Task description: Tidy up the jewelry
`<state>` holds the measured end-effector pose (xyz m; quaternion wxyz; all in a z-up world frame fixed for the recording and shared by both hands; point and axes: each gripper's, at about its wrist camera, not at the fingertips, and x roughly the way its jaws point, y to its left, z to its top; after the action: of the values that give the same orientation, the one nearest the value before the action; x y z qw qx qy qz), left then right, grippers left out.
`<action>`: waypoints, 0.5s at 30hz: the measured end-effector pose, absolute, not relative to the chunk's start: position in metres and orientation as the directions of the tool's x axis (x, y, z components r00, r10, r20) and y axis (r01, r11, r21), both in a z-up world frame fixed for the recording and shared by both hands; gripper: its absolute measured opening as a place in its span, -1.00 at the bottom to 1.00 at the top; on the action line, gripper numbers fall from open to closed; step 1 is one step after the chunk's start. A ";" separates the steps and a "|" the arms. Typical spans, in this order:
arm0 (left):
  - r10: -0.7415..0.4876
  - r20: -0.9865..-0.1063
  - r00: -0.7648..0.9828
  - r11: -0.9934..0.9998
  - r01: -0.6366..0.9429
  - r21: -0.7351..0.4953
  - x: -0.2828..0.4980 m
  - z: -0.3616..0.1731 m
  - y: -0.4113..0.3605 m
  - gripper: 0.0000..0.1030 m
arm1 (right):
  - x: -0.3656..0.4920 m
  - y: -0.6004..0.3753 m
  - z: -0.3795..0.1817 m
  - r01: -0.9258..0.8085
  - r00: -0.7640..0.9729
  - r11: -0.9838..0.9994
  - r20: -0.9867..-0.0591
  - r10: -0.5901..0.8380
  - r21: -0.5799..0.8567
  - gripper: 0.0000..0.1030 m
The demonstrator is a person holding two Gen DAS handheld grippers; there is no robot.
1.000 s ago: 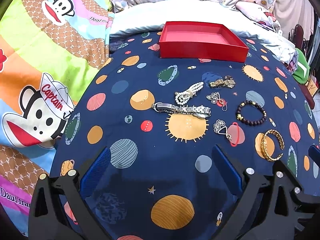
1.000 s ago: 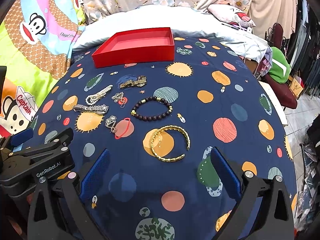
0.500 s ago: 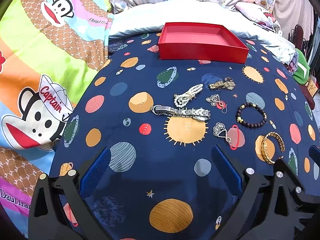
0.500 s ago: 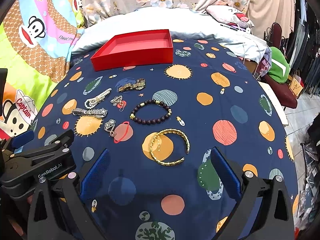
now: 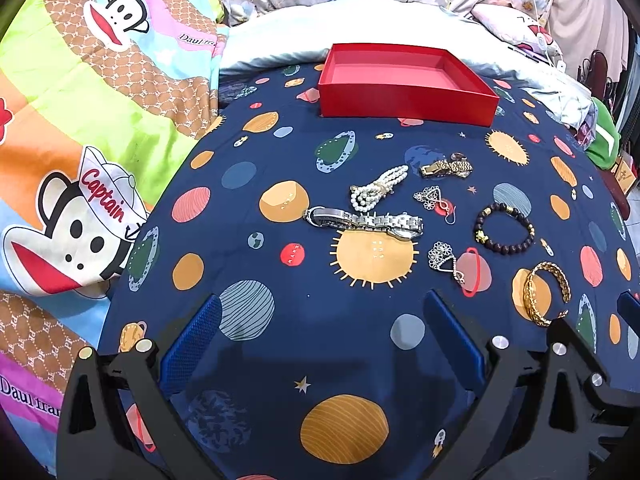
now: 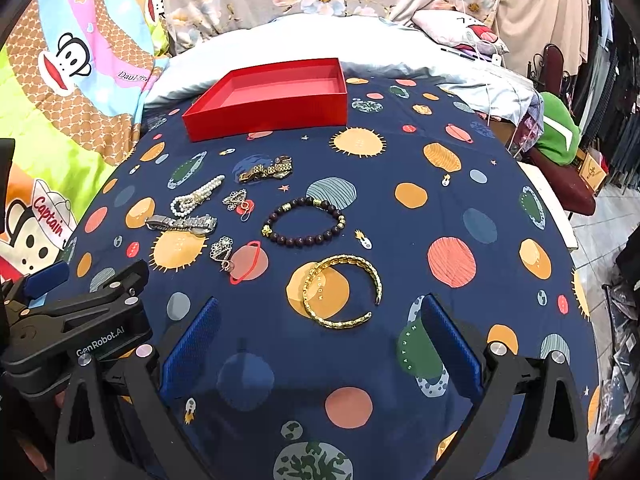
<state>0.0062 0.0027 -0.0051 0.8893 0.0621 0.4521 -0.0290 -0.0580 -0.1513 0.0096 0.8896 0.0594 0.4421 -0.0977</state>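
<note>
Both grippers, left (image 5: 320, 332) and right (image 6: 320, 332), gape empty over the planet-print cloth (image 6: 500, 200), with watch (image 5: 364, 222), pearls (image 5: 378, 188), bead bracelet (image 6: 304, 222) and gold bangle (image 6: 342, 288) lying loose before the red tray (image 6: 272, 116).

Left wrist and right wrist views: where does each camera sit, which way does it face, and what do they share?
Left wrist: on the left gripper, low over the planet-print cloth, facing the silver watch and red box; its open blue fingers show.
Right wrist: on the right gripper, facing the gold bangle; its open fingers show, left gripper body at left.
Shared: box, watch, bangle, dark bead bracelet.
</note>
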 end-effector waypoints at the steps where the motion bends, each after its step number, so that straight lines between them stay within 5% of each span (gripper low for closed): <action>1: 0.004 -0.808 0.589 0.991 0.108 0.083 0.006 -0.005 0.003 0.91 | -0.058 -0.151 0.010 0.226 0.590 0.974 -0.798 -0.122 0.019 0.90; 15: 0.000 -0.809 0.588 0.991 0.107 0.078 0.004 -0.005 0.004 0.91 | -0.058 -0.152 0.009 0.226 0.590 0.974 -0.799 -0.118 0.023 0.90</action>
<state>0.0042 0.0043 -0.0050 0.8890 0.0591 0.4530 -0.0303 -0.0585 -0.1519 0.0093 0.8895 0.0608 0.4424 -0.0967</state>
